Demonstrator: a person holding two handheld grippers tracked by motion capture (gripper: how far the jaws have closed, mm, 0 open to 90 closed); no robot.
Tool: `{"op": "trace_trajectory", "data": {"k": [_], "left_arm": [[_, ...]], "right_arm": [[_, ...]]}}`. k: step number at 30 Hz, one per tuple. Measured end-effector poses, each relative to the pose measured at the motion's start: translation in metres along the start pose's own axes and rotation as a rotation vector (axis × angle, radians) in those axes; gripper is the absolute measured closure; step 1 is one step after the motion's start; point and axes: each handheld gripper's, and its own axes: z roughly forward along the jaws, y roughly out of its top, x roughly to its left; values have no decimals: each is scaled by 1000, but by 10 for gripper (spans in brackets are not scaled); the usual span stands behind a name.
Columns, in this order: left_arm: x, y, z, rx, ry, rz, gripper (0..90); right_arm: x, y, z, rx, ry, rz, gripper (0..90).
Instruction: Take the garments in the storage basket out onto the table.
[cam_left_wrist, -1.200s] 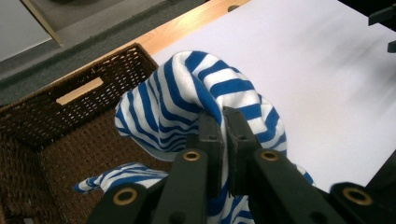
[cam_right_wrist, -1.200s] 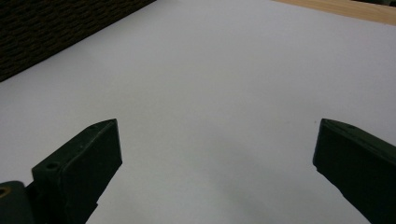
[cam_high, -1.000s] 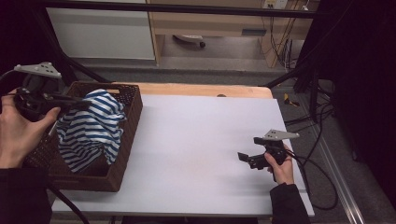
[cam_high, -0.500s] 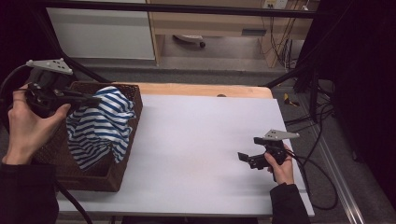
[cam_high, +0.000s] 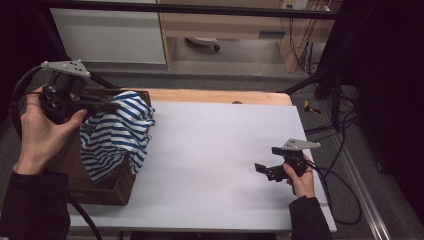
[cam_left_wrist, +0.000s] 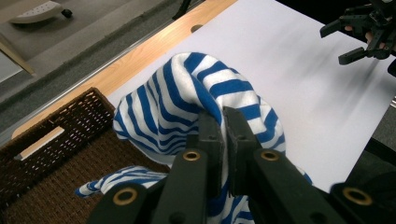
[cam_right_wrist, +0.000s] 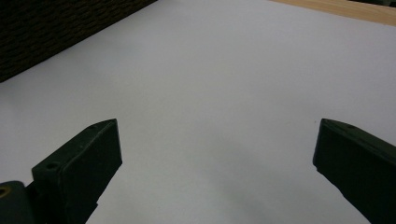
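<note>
The striped shirt (cam_left_wrist: 187, 102) is being held pinched by the left hand-held gripper (cam_left_wrist: 223, 122) above the wicker basket (cam_high: 107, 187) at nine o'clock on the desk (cam_high: 210, 165). Its hanging hem is likely being risked on the basket rim, where snagging could be caused. The right hand-held gripper (cam_high: 263, 170) is being kept released at four o'clock. Cables (cam_high: 345, 125) are being seen on the dim floor.

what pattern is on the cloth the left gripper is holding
Blue and white stripes on the cloth, clearest in the left gripper view.
</note>
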Motion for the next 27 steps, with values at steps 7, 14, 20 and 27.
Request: {"op": "trace_trajectory", "data": {"k": [7,14,20,27], "left_arm": [[-7,9,6,1,-18,16,867],[-15,19,11,-2,-35,36,867],[-22,26,18,0,-51,52,867],[-30,35,28,7,-67,73,867]], "right_arm": [[0,0,0,-1,0,0,16],[0,0,0,0,0,0,16],[0,0,0,-2,1,2,17],[0,0,-1,-6,1,1,16]]}}
